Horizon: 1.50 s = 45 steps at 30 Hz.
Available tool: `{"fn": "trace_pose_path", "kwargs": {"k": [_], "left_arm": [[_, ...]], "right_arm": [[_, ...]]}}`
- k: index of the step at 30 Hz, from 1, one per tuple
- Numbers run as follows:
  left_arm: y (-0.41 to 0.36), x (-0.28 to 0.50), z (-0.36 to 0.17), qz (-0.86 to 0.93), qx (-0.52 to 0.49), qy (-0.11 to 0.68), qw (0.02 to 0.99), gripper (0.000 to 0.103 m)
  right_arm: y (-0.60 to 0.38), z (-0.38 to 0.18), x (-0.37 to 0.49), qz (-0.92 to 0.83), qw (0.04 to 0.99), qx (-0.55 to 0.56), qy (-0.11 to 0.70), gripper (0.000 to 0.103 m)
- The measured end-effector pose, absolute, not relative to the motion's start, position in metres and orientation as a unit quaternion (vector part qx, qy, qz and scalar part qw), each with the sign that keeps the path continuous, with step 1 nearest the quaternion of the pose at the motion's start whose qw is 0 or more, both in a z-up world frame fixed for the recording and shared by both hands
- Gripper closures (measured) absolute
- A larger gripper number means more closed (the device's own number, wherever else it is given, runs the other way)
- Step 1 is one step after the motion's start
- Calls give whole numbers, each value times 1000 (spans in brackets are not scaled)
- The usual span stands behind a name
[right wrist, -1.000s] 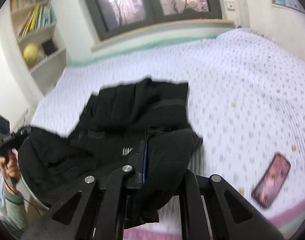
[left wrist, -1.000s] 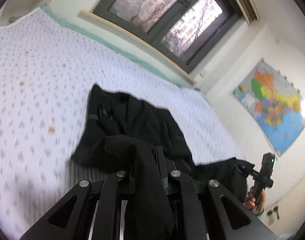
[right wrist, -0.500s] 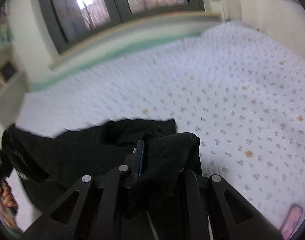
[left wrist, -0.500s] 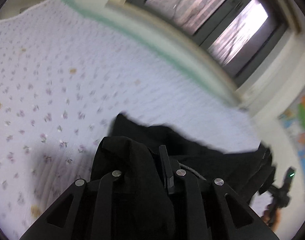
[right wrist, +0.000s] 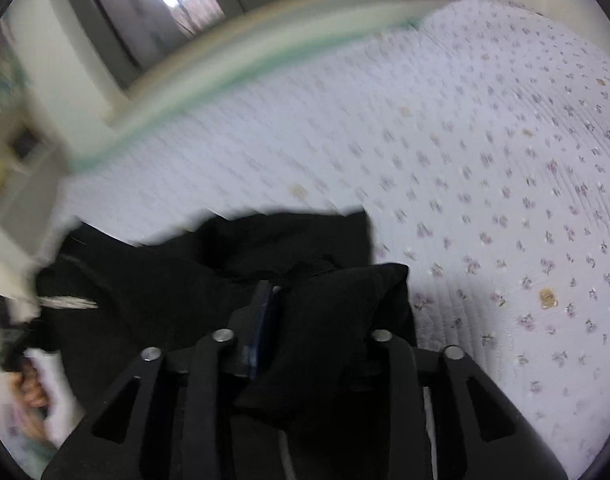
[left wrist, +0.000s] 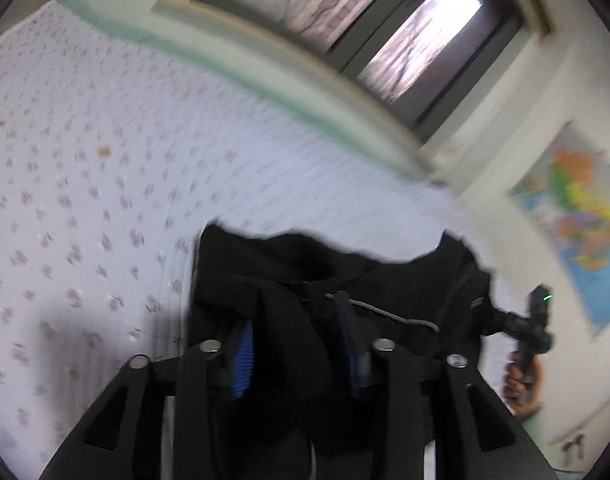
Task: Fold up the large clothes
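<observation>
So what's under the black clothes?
Around the black garment you can see the flowered bedspread, so it likely carries on beneath. The cloth hides that part, and it covers most of the right tongs.
</observation>
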State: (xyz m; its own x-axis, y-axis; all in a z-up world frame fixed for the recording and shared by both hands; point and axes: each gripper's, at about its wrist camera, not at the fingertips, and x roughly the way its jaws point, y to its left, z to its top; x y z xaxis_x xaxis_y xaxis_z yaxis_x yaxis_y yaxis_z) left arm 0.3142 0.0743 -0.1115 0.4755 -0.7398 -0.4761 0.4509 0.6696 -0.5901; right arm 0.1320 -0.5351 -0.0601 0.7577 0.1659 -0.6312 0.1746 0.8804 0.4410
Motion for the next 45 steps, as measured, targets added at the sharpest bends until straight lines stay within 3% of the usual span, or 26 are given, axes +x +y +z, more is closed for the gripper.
{"fn": "trace_pose_path", "kwargs": {"k": [4, 6, 9, 13, 17, 22, 25, 29, 32, 34, 36, 40, 43, 45], "left_arm": [[126, 294, -72, -338, -236, 299, 861, 32], [131, 287, -60, -325, -227, 288, 872, 31], [115, 274, -55, -343, -208, 296, 867, 31], [59, 253, -58, -378, -151, 316, 857, 31], [-26, 246, -80, -385, -69, 357, 848, 31], [-76, 280, -125, -332, -94, 417, 841, 32], [-73, 299, -137, -315, -123, 424, 840, 32], [-86, 319, -148, -308, -108, 448, 832, 32], [-108, 336, -160, -279, -72, 470, 834, 32], [-117, 342, -161, -261, -45, 467, 844, 32], [-118, 347, -160, -234, -10, 460, 856, 32], [-97, 346, -148, -267, -60, 457, 846, 32], [-106, 337, -138, -284, -37, 421, 861, 32], [-113, 359, -159, -239, -12, 441, 865, 32]], "right_arm": [[-529, -14, 88, 44, 922, 239, 302, 49], [-523, 3, 73, 51, 930, 239, 274, 39], [-536, 26, 64, 46, 938, 263, 220, 12], [-524, 51, 64, 5, 950, 219, 221, 10], [-443, 29, 98, 5, 954, 111, 279, 10], [-346, -53, 203, 64, 915, 78, 392, 33], [-318, -112, 283, 29, 885, 65, 461, 35], [-317, -174, 361, -1, 855, 74, 514, 31], [-325, -173, 361, 21, 854, 87, 512, 30], [-334, -151, 349, 40, 861, 100, 498, 39], [-361, -125, 314, 54, 873, 125, 469, 40], [-403, -88, 253, -20, 900, 58, 432, 37], [-423, -102, 244, -61, 888, 21, 455, 37], [-433, -133, 252, -71, 863, 26, 500, 37]]}}
